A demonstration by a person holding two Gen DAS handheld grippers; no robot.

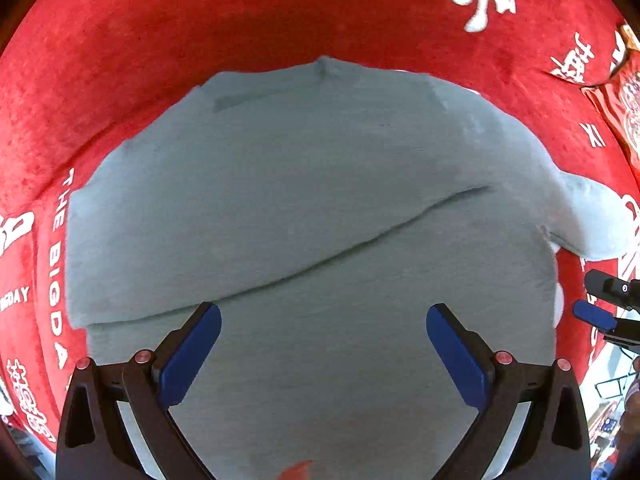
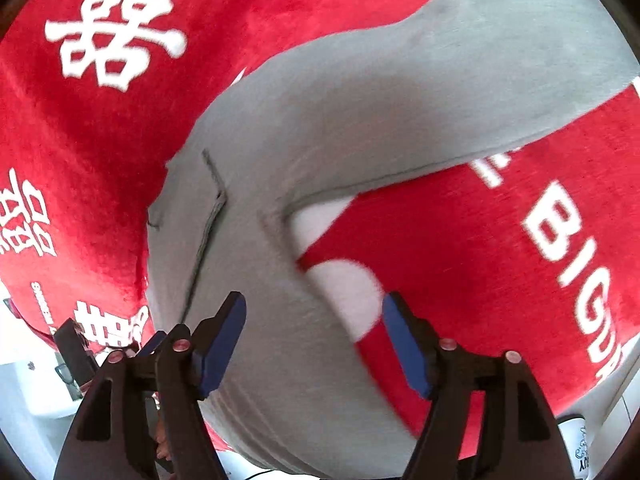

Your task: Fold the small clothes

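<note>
Both tongs, left and right, hang open and empty over the grey garment, seemingly released to lie folded on the red cloth.

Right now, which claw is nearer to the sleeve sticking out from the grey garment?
Right. The right claw hangs open just over the sleeve where it joins the grey garment. The left claw, also open, hovers over the garment's folded body, further from the sleeve.

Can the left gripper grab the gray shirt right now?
Probably yes. The left gripper hangs open right above the gray shirt, which lies flat on the red cloth, and nothing sits between its fingers and the fabric.
</note>
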